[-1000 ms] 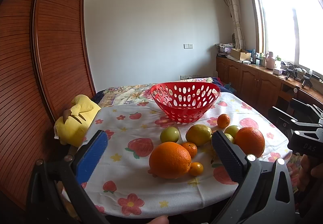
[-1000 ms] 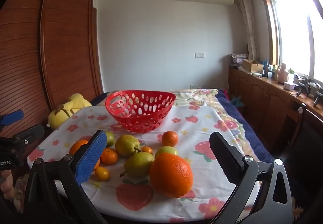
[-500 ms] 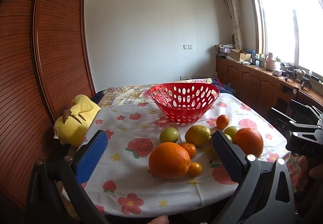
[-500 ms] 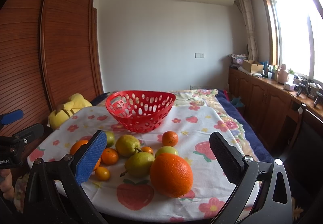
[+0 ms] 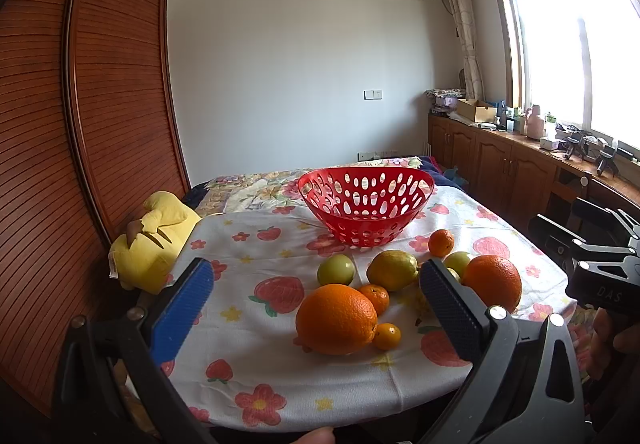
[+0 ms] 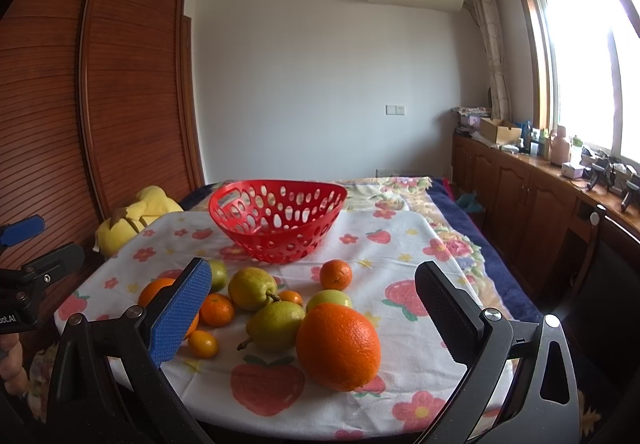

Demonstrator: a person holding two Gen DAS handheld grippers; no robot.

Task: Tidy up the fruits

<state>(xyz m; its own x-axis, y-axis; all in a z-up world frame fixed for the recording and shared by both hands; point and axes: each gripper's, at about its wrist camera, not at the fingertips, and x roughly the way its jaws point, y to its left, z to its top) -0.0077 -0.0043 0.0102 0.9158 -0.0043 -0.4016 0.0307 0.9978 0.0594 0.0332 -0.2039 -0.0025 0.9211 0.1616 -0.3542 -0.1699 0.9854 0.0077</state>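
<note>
An empty red basket stands at the far middle of the table. Fruit lies in front of it: a big orange, a second big orange, pears, green apples, small mandarins and a kumquat. My left gripper is open and empty, held before the near table edge in line with the big orange. My right gripper is open and empty, in line with the other big orange.
A flowered tablecloth covers the table. A yellow plush toy lies at the table's left edge beside a wooden wardrobe. Wooden cabinets with clutter run along the right wall under the window.
Both views have shifted only slightly. No fruit has moved and both grippers stay open.
</note>
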